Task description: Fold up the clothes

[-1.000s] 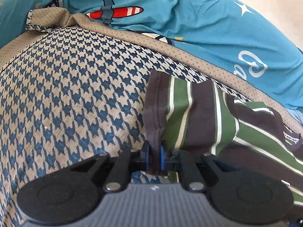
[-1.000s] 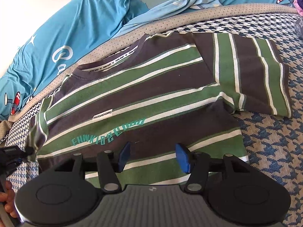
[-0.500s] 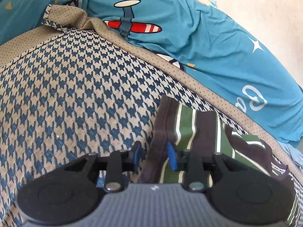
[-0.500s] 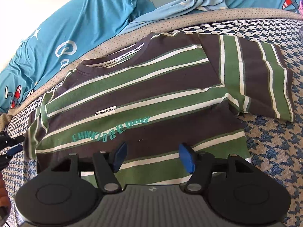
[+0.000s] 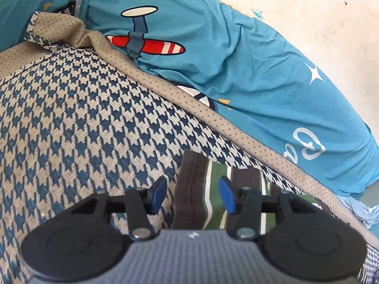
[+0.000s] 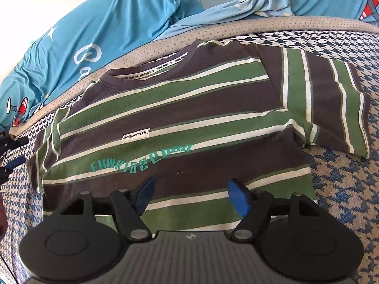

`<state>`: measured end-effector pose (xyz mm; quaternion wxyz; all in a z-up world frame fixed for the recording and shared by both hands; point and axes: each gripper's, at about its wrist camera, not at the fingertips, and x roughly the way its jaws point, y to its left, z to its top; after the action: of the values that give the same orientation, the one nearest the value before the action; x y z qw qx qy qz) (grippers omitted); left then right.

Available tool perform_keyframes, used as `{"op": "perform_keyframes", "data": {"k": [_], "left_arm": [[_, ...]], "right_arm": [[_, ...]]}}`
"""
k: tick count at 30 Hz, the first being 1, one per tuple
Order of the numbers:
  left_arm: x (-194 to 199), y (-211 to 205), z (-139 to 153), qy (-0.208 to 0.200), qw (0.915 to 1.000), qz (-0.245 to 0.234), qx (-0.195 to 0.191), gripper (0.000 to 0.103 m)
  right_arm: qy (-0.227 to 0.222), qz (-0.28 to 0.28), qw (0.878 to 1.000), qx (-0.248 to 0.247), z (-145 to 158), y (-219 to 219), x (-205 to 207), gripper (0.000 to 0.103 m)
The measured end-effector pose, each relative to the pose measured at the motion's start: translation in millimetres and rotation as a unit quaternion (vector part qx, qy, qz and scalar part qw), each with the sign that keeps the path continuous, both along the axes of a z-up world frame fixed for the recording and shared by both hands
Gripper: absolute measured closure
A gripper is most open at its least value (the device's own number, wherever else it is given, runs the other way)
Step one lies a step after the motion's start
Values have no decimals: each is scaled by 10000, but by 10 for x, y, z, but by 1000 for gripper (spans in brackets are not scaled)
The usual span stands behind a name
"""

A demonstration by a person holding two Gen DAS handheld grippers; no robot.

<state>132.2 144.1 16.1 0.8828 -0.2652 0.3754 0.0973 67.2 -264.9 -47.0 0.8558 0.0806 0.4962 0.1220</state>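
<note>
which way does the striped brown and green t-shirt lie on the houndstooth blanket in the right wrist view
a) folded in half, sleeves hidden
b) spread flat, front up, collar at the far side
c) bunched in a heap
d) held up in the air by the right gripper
b: the brown and green striped t-shirt lies spread flat on the blue and beige houndstooth blanket, printed front up, collar at the far side, and the right gripper is open above its lower part.

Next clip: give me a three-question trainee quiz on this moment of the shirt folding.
1. True or false: the left tool is clamped on the shirt.
2. Which sleeve lies spread flat in the right wrist view: A) the sleeve on the picture's right, B) neither?
3. Fill in: the shirt lies on a ____-patterned cover.

Key: 1 false, its jaws stand open over the sleeve edge; 2 A; 3 houndstooth.
</note>
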Motion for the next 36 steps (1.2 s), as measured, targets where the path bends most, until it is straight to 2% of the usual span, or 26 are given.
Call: {"op": "perform_keyframes", "data": {"k": [5,13,15,17,20,22,24,28,30,34,36], "left_arm": [[145,29,-149,96,9999,-43,-43,60],[259,40,-190,27,9999,-120,-45,60],[268,9,-194,36,9999,-157,57,70],[278,-24,-198,49,9997,-194,172,86],[251,-57,-215,4,9996,-168,228,94],[230,-114,-200,-28,9991,-164,384,96],[201,-196,-155,-71,9974,-120,711,97],[154,-356,-38,-213,9857,-42,1672,97],[151,-363,-51,-111,9829,27,1836,97],[177,-276,-212,292,9814,182,1887,97],[179,-286,-256,316,9791,165,2002,96]], "right_arm": [[-18,67,10000,-46,-11,30,6,29],[-57,155,9998,-131,-26,81,3,23],[-63,169,9997,-150,-29,93,5,21],[-68,183,9997,-170,-32,105,7,20],[-76,204,9996,-199,-37,123,11,18],[-80,213,9995,-209,-36,124,12,18],[-80,209,9995,-206,-36,124,13,18],[-81,203,9996,-202,-35,123,12,18],[-82,205,9995,-206,-33,122,8,18],[-78,203,9996,-196,-31,117,12,18],[-72,206,9996,-201,-28,119,20,18]]}}
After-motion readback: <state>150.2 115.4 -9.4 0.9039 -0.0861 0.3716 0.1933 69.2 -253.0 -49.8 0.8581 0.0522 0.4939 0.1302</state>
